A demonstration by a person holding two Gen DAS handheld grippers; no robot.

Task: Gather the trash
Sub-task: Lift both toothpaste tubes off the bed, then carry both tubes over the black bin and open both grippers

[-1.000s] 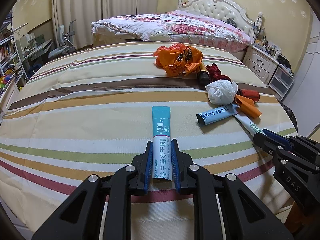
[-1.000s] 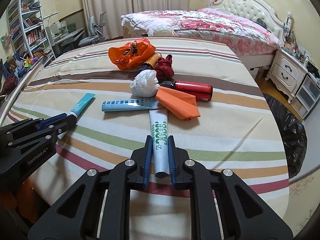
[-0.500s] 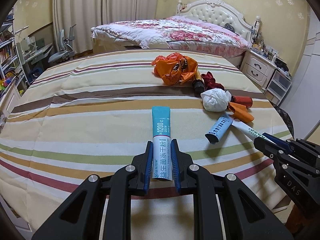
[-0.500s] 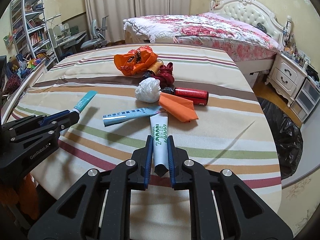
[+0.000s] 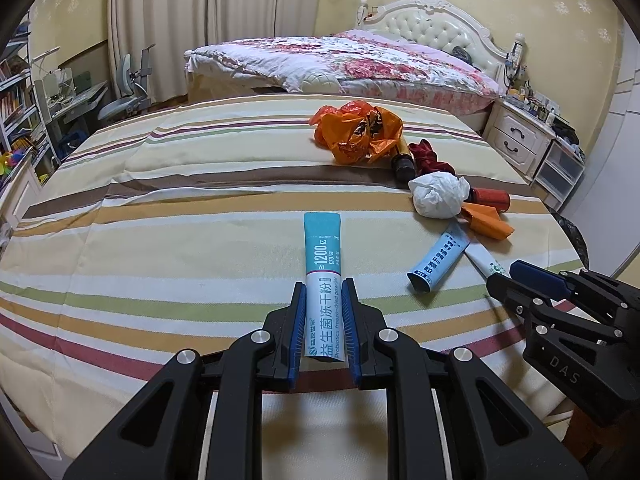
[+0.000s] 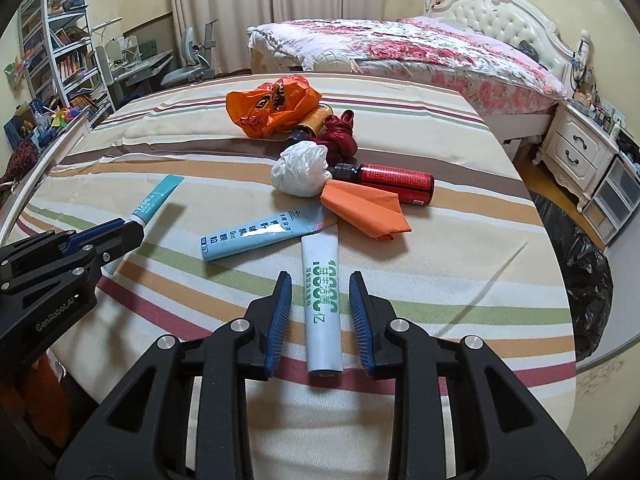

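Your left gripper (image 5: pixel 323 312) is clamped on the teal-and-white sachet (image 5: pixel 323 276), both blue pads pressed against its white lower half. The sachet's long axis runs straight along the fingers, its teal end pointing away from you toward the far edge of the striped bedspread (image 5: pixel 180 216), near the bedspread's front edge.

Your right gripper (image 6: pixel 320 312) has just been opening — its jaws now stand apart with a gap on each side of the white sachet with green print (image 6: pixel 322 304), which lies flat between them without touching either pad. This sachet also lies lengthwise along the fingers, its near end by the red stripe at the front edge and its far end tucked under the light blue sachet (image 6: pixel 256 236).

That blue one lies crosswise (slanting from lower left up to the right), its upper end meeting the folded orange paper (image 6: pixel 366 212). Beyond them sit a crumpled white wad (image 6: pixel 302 172), a red bottle (image 6: pixel 394 180) on its side and an orange plastic bag (image 6: pixel 272 104) — all clustered toward the middle of the bedspread.
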